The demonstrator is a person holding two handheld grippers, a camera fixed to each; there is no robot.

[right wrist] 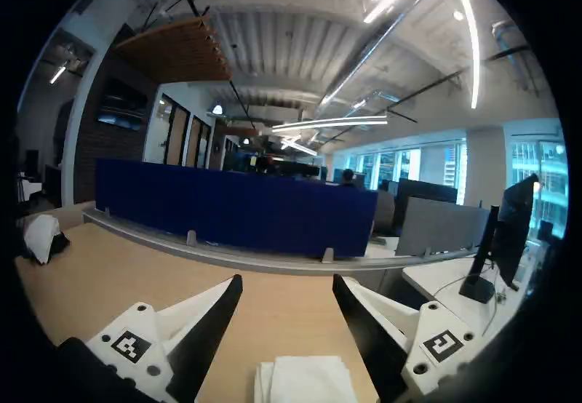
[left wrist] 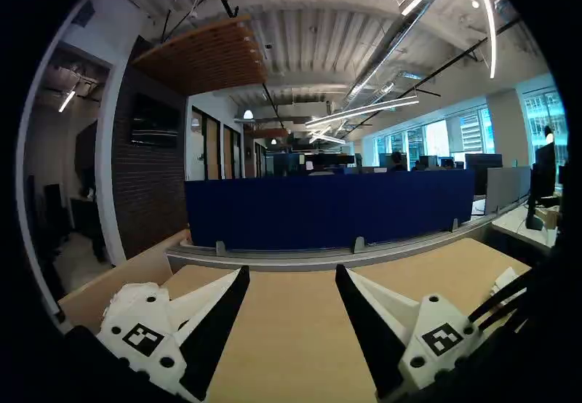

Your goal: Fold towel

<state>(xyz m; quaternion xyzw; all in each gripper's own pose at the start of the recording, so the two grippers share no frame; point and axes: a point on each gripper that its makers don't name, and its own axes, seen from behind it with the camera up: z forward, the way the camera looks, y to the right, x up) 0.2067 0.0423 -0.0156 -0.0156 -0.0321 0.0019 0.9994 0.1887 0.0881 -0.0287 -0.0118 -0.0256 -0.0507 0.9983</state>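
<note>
A white folded towel (right wrist: pixel 302 378) lies on the wooden table (right wrist: pixel 102 272) at the bottom of the right gripper view, between and just below the fingers of my right gripper (right wrist: pixel 287 281), which stands open and holds nothing. In the left gripper view my left gripper (left wrist: pixel 292 272) is open above bare tabletop (left wrist: pixel 291 330), nothing between its fingers. At the left edge of the right gripper view sits the other gripper (right wrist: pixel 42 239), white and black, low over the table.
A blue divider panel (left wrist: pixel 327 210) runs along the table's far edge, also seen as the blue panel (right wrist: pixel 233 210). A monitor (right wrist: pixel 509 232) stands on a white desk to the right. Black cables (left wrist: pixel 502 297) cross at the right.
</note>
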